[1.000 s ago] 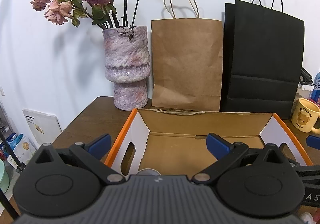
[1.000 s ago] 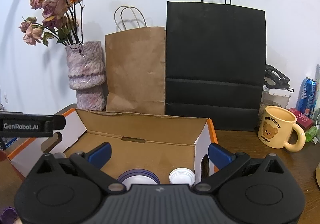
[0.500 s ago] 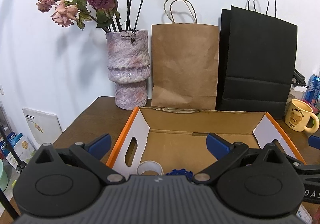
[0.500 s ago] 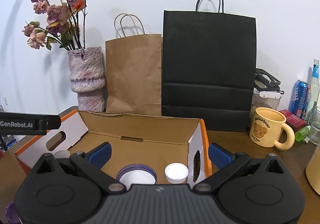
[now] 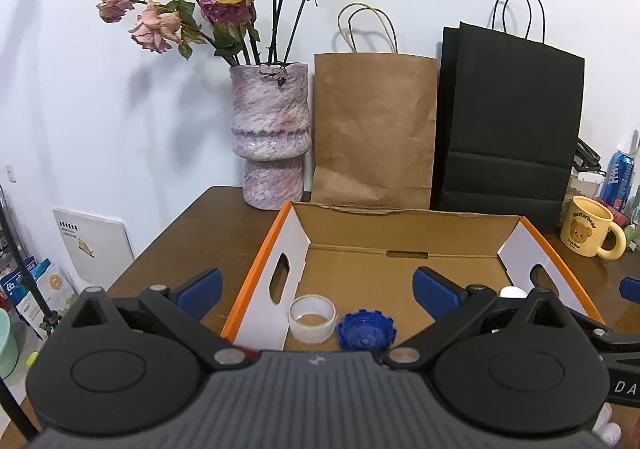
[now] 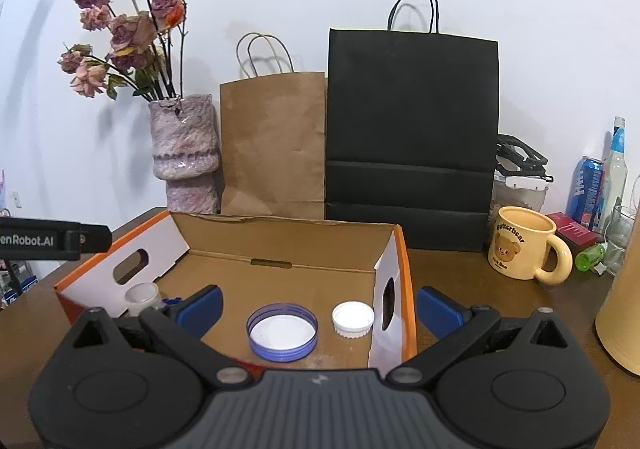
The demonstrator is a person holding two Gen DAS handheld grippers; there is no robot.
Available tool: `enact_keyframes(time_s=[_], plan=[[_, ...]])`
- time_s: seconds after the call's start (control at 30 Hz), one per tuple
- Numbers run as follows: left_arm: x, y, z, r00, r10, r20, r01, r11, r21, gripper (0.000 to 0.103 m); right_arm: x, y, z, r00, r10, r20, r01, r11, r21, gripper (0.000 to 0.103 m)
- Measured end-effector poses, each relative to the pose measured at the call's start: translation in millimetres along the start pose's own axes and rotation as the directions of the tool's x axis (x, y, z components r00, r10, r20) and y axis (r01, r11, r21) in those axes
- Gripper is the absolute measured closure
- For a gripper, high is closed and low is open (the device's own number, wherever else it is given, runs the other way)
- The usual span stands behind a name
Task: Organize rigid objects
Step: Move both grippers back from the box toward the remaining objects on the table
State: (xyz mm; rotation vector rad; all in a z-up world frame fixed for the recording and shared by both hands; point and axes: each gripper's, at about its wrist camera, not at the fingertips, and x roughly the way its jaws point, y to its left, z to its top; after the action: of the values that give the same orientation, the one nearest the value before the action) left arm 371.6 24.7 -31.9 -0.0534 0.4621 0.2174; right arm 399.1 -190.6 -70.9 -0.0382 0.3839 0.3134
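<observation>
An open cardboard box with orange edges (image 5: 400,217) (image 6: 280,229) sits on the wooden table. Inside lie a clear tape roll (image 5: 312,318) (image 6: 141,295), a dark blue ridged cap (image 5: 366,333), a blue-rimmed lid (image 6: 282,331) and a white cap (image 6: 353,319). My left gripper (image 5: 316,291) is open and empty, above the box's near left part. My right gripper (image 6: 318,305) is open and empty, above the box's near right part, straddling its right wall.
Behind the box stand a pink vase of dried roses (image 5: 270,137), a brown paper bag (image 5: 374,133) and a black paper bag (image 5: 508,133). A yellow bear mug (image 6: 524,245), a can (image 6: 584,193), bottles and a tan cylinder (image 6: 622,301) crowd the right side.
Both grippers have drawn back and up from the box. More of its floor shows now: the tape roll, blue cap, blue-rimmed lid and white cap.
</observation>
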Motion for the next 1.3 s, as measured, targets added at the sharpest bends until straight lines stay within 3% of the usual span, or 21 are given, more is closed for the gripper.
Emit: enact_keyframes(time_s=[1.3], plan=[[-132, -9, -91, 0.997, -0.044, -0.055, 0.047, 0.997, 0.057, 0.0, -148, -12, -83, 1.0, -0.004, -0.005, 0.004, 1.0, -0.007, 0.0]])
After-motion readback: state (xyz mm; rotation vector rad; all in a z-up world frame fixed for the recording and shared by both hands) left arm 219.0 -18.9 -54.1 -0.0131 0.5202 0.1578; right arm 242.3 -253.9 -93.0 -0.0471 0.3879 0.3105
